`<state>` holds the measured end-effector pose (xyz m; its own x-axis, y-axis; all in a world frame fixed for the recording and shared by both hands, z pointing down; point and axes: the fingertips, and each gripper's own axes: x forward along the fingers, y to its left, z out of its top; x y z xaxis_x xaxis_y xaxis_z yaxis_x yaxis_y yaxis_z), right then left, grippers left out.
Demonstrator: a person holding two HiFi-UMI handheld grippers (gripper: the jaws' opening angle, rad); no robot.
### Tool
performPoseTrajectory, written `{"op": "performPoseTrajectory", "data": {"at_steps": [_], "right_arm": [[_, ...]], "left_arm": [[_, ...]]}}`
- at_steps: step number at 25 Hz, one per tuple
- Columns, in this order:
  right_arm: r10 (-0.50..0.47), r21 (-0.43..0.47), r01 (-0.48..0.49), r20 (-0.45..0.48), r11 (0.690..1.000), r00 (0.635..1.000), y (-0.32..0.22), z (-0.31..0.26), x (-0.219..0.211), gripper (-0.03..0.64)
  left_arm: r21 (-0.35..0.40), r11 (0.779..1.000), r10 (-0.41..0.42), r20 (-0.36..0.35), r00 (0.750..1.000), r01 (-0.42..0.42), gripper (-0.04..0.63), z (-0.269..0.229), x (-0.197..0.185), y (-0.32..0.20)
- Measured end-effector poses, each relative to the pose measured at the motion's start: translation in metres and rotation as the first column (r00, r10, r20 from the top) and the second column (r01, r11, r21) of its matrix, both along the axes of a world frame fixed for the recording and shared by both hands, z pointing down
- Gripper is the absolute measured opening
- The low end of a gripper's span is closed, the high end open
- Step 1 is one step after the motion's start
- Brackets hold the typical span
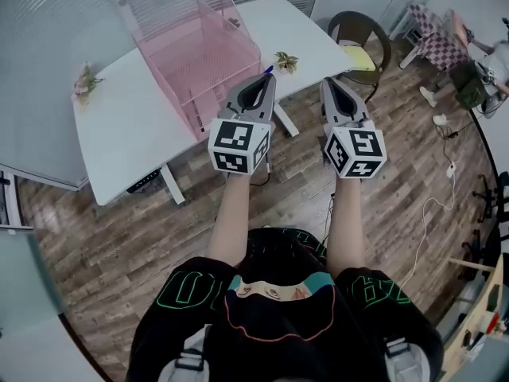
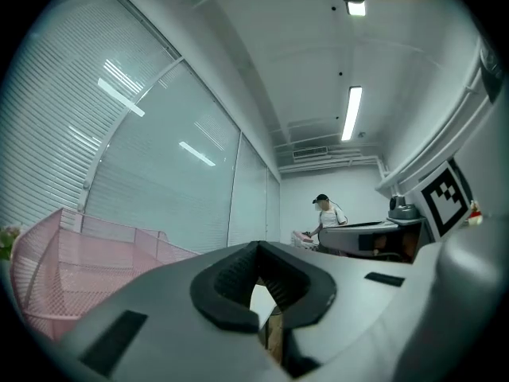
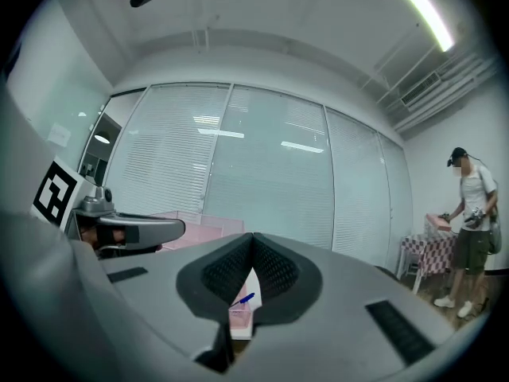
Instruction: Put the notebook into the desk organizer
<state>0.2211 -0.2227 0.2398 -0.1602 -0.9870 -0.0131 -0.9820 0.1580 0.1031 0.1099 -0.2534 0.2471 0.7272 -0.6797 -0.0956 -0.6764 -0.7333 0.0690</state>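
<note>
Both jaws are resting shut and empty, the left gripper [image 1: 265,79] hanging nearer than the right gripper [image 1: 332,83] to the desk organizer [image 1: 199,58] ahead-left on the desk [image 1: 127,130].

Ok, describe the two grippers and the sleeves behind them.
Both the left gripper and right gripper are grey tapering shells with black ribbed pads, each carrying a white cube of black square markers. The person wears a black short-sleeved top with green outline lettering.

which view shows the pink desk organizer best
Head view: nearly the whole pink desk organizer stands on the white table. The left gripper view catches only its mesh side at lower left; the right gripper view, a pink strip.
</note>
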Motion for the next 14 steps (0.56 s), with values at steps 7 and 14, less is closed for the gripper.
{"op": "performPoseTrajectory", "data": {"at_steps": [7, 14], "right_arm": [[-0.012, 0.021, 0.012, -0.012, 1.0, 1.0, -0.007, -0.004, 0.003, 0.003], [-0.029, 0.03, 0.03, -0.029, 0.999, 0.999, -0.017, -0.004, 0.001, 0.003]], "left_arm": [[0.008, 1.0, -0.024, 0.011, 1.0, 0.024, -0.005, -0.001, 0.0, -0.007], [0.008, 0.998, -0.062, 0.014, 0.998, 0.062, -0.005, 0.002, -0.006, -0.019]]}}
